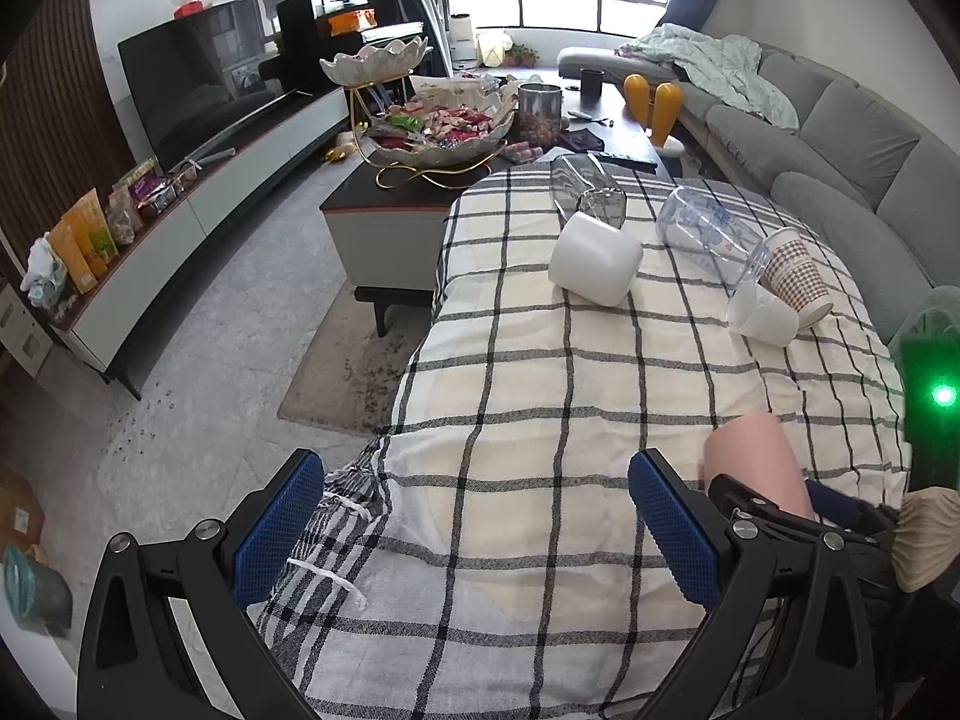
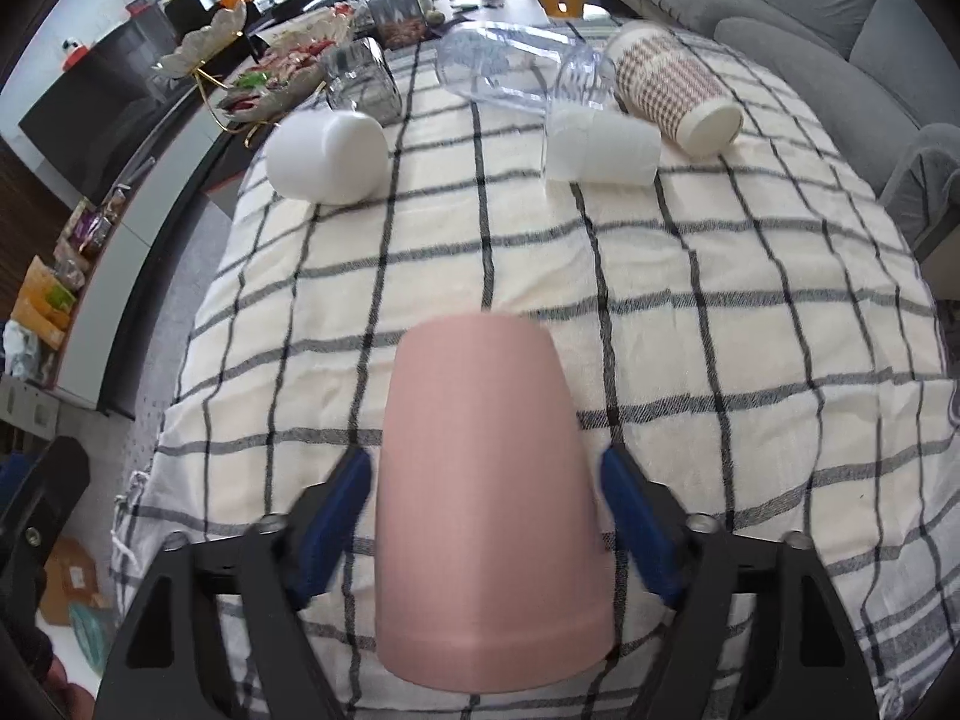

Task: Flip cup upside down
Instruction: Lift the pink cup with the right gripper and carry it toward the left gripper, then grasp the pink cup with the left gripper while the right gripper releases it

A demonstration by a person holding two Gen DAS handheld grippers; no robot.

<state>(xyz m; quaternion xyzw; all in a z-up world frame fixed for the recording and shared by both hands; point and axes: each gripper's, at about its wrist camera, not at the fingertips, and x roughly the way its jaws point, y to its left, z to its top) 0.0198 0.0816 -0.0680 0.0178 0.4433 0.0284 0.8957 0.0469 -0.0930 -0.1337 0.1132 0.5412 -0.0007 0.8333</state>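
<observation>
Pink cup between our right tongs, base pointing away.

Our right tongs (image 2: 483, 516) stand apart around the matte pink tapered plastic cup (image 2: 489, 498); its narrow closed end points away from us over the black-and-cream checked tablecloth (image 2: 720, 312) on the table. Whether the blue pads (image 2: 636, 516) touch its sides, we cannot tell. Our left tongs (image 1: 474, 534) are spread wide and hold nothing, the pink cup just to their right. Far ahead of both tongs lie a white mug (image 2: 327, 156), a clear plastic tumbler (image 2: 510, 69), a small white cup (image 2: 600, 150) and a houndstooth paper cup (image 2: 672, 90).
</observation>
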